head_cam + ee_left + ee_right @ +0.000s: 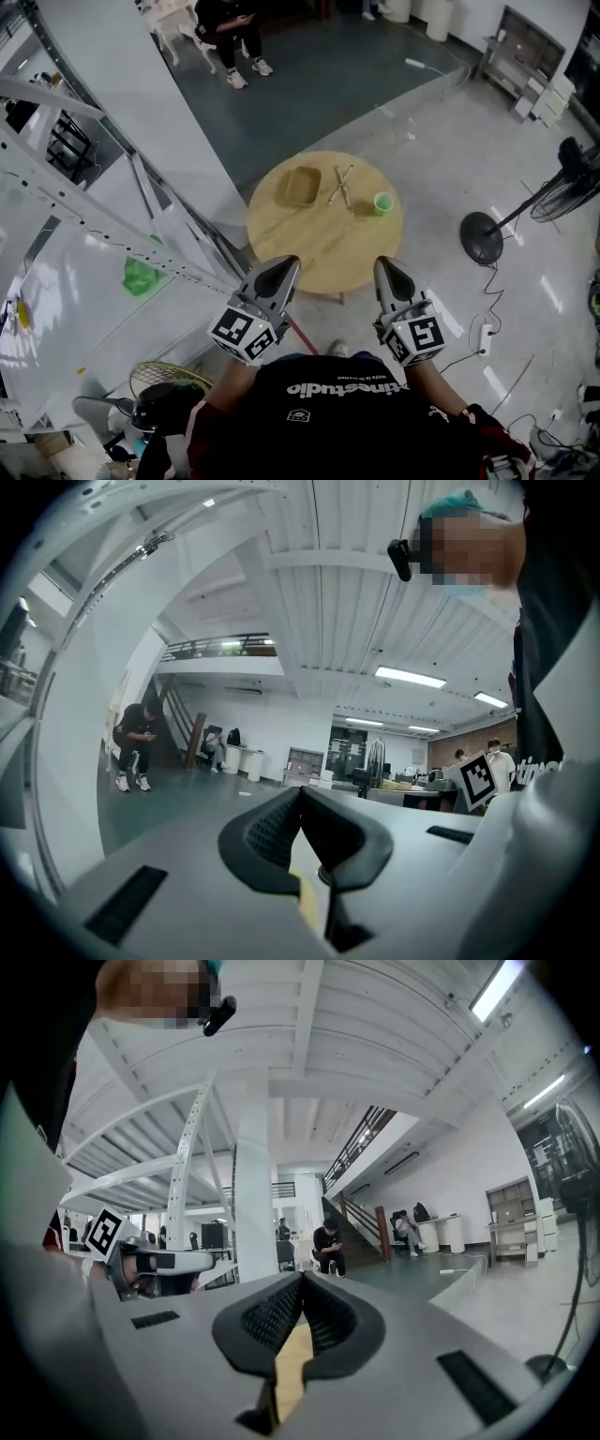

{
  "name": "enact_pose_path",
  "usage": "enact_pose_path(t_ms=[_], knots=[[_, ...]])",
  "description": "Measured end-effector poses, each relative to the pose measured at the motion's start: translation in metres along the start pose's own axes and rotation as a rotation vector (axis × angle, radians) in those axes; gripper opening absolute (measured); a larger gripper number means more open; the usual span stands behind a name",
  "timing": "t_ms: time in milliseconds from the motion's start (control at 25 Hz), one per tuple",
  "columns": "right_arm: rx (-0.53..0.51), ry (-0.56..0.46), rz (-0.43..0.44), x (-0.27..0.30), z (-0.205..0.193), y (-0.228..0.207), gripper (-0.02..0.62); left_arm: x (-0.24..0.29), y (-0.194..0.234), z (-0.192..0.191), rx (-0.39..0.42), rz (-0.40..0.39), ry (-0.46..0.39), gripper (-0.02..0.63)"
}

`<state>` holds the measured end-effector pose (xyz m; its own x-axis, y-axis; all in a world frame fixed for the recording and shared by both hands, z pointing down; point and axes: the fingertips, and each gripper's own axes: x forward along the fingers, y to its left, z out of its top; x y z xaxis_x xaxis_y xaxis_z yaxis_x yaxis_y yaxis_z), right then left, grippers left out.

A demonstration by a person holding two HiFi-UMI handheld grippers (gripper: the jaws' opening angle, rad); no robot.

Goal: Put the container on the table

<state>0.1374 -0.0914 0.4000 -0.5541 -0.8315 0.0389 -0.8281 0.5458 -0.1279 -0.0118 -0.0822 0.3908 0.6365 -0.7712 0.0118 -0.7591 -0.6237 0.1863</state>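
head view: shirt print (347, 387) ends in "studio"; left gripper (286, 263) and right gripper (384, 264) both closed, empty.

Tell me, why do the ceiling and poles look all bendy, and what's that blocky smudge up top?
Left gripper view: the wide lens curves the ceiling beams and darkens the corners; the blocky patch was laid over the picture to hide a face. Right gripper view: same curving, and the ceiling lamp glares white. Head view: straighter and sharp, with pale shine streaks on the floor.
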Motion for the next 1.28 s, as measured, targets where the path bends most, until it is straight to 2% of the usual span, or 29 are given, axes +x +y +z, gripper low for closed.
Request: enact_pose_path(t_ms=[320,560,720,1000,1280], knots=[[-0.036,-0.027,-0.056,-0.03,0.027,0.096,0.014,-0.085,-0.005,0.031,-0.011,-0.084,-0.042,0.025],[-0.046,-0.047,-0.113,-0.062,0.019,0.151,0.014,-0.136,-0.009,0.025,-0.019,-0.15,-0.05,0.025],[-0.049,-0.065,-0.151,-0.081,0.017,0.181,0.014,-0.162,-0.013,0.02,-0.016,-0.166,-0.019,0.025],[-0.058,-0.096,-0.198,-0.105,0.029,0.21,0.014,-0.192,-0.021,0.031,-0.018,-0.22,-0.042,0.025],[-0.076,-0.11,-0.214,-0.111,0.034,0.234,0.014,-0.217,-0.023,0.035,0.005,-0.225,-0.031,0.025]])
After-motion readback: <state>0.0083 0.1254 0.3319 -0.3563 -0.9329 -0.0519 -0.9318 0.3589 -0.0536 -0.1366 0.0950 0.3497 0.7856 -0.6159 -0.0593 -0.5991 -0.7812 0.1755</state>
